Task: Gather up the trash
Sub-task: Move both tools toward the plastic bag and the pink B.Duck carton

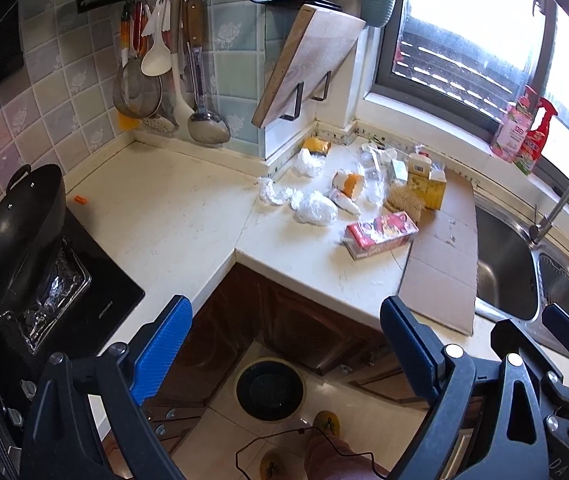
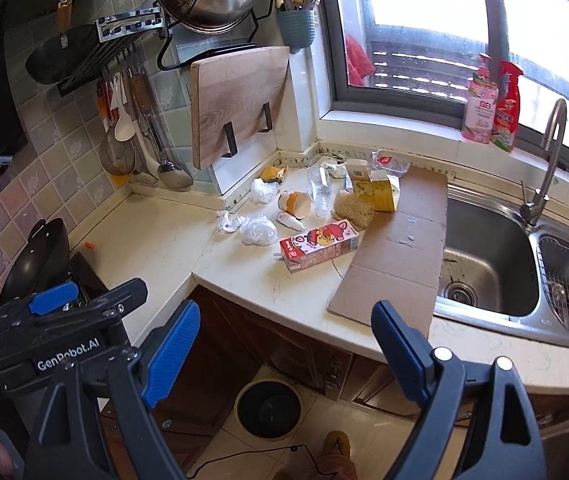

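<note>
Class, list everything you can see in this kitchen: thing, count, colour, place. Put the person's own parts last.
Carton: one, red, lying on counter.
Yellow box: one, behind the carton.
Bottle: one, clear, lying down.
Plastic wads: several, white, mid-counter.
Cardboard: one, brown, flat beside sink.
Sink: one, steel, right.
Board: one, wooden, in wall rack.
Wok: one, black, on stove.
Spray bottles: two, pink and red, windowsill.
Bin: one, black, on floor.
Left tongs: blue pads, open.
Right tongs: blue pads, open.
</note>
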A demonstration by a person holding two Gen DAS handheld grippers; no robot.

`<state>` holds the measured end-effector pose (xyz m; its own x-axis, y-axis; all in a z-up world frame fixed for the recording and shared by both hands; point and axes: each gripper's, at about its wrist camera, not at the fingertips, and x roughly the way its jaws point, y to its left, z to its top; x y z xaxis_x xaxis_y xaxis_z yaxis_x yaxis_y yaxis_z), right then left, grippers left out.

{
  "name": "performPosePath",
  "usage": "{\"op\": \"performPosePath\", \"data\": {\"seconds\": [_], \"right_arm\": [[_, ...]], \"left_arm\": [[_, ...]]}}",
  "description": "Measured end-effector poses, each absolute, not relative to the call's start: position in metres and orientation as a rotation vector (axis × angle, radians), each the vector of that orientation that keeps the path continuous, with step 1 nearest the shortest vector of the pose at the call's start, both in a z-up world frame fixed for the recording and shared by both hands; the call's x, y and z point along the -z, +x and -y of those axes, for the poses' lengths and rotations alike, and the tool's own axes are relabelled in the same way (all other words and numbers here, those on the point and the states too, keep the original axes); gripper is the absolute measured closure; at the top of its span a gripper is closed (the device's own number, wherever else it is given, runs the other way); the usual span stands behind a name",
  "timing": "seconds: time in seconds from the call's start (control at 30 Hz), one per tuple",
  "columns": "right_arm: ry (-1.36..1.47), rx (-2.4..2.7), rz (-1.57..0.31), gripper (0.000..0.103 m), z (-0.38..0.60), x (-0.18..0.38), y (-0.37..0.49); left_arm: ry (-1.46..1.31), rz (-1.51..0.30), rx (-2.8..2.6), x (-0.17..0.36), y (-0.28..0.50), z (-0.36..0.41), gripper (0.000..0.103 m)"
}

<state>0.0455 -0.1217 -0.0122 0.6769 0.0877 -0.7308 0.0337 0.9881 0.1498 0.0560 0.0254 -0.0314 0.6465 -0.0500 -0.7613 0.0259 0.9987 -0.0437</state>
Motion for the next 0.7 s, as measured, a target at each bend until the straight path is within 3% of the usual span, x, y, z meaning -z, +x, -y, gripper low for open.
{"op": "performPosePath", "data": {"seconds": [0.37, 0.7], "right_arm": [[0.175, -0.150, -0.840, 0.015, 0.173, 0.026, 0.129], [0.303, -0.196, -1.012, 0.017, 0.223, 0.080, 0.209]], "left_arm": [[-0.019, -0.915, -0.020, 0.038, 0.129, 0.025, 0.009], [-0.004, -0.982, -0.078, 0.080, 0.196, 0.049, 0.009]]}}
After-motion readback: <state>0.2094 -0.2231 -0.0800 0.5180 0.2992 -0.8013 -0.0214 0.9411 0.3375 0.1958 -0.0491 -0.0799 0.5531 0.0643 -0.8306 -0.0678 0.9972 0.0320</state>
